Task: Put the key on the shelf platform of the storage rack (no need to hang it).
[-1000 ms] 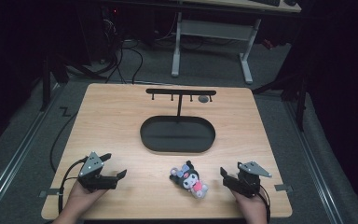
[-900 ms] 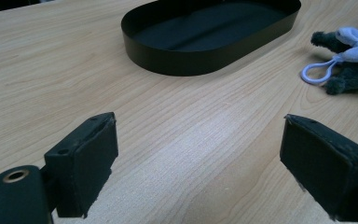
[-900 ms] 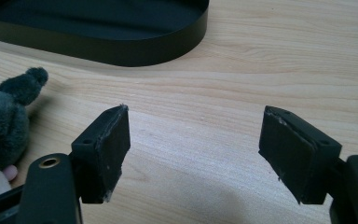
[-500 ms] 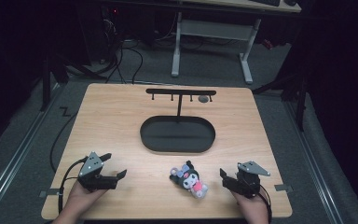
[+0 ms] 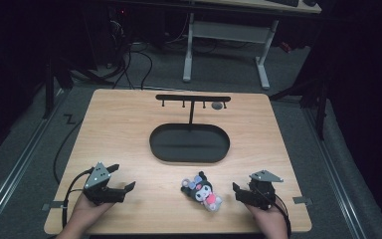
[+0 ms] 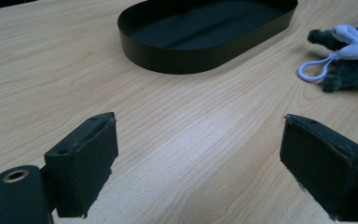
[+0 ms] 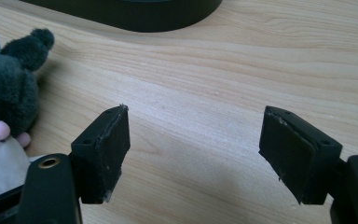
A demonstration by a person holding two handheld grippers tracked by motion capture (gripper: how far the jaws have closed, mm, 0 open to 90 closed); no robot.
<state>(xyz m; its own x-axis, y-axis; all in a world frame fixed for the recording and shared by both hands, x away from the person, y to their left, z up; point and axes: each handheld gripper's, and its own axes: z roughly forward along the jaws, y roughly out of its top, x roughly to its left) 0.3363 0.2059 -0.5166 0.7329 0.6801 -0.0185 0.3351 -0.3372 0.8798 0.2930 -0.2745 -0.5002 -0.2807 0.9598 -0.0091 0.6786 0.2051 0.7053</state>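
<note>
Flanking the plush toy (image 5: 202,191) at lower centre, we hold left gripper (image 5: 125,186) and right gripper (image 5: 238,190) spread, empty.

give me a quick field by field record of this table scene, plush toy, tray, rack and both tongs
surface: wooden table
plush toy: dark plush toy with pink and lilac details, lying near the front edge between the two tongs, held by neither
toy loop: lilac loop lying flat on the wood
tray: black oval tray at mid table, nothing in it
rack: black T-shaped hook rack standing at the tray's far rim
left tongs: open, nothing between the jaws
right tongs: open, nothing between the jaws, just right of the toy
</note>
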